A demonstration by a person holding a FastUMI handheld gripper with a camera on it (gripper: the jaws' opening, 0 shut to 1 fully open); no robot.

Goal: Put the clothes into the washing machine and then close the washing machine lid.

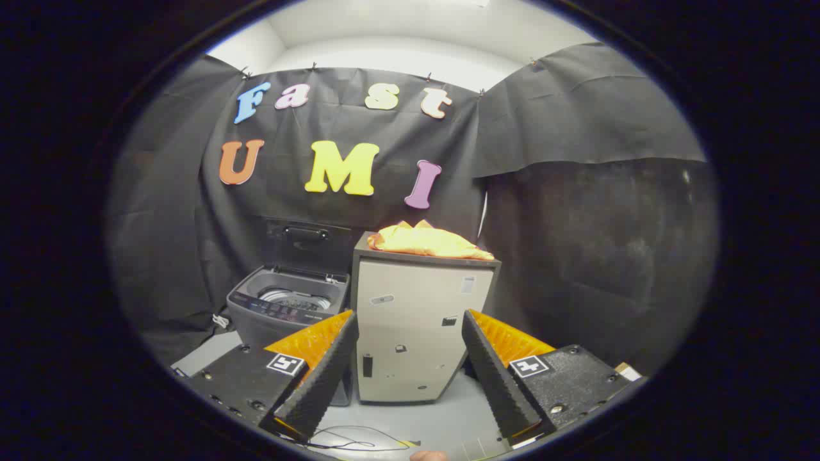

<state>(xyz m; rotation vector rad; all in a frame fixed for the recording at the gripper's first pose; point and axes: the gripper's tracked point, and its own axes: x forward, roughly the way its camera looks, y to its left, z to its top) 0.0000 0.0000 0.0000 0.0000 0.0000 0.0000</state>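
An orange garment [426,241] lies bunched on top of a small beige cabinet [413,326], well beyond my fingers. To the left of the cabinet stands a grey top-loading washing machine [288,307]; its lid [307,235] is raised against the back wall and the drum is visible inside. My gripper [410,326] is open, with nothing between its fingers. The cabinet's front shows in the gap between them, some way ahead.
Black cloth walls close the booth behind and to the right. A thin black cable [359,438] lies on the pale floor [423,416] just below the fingers. A white cord [221,320] hangs by the washer's left side.
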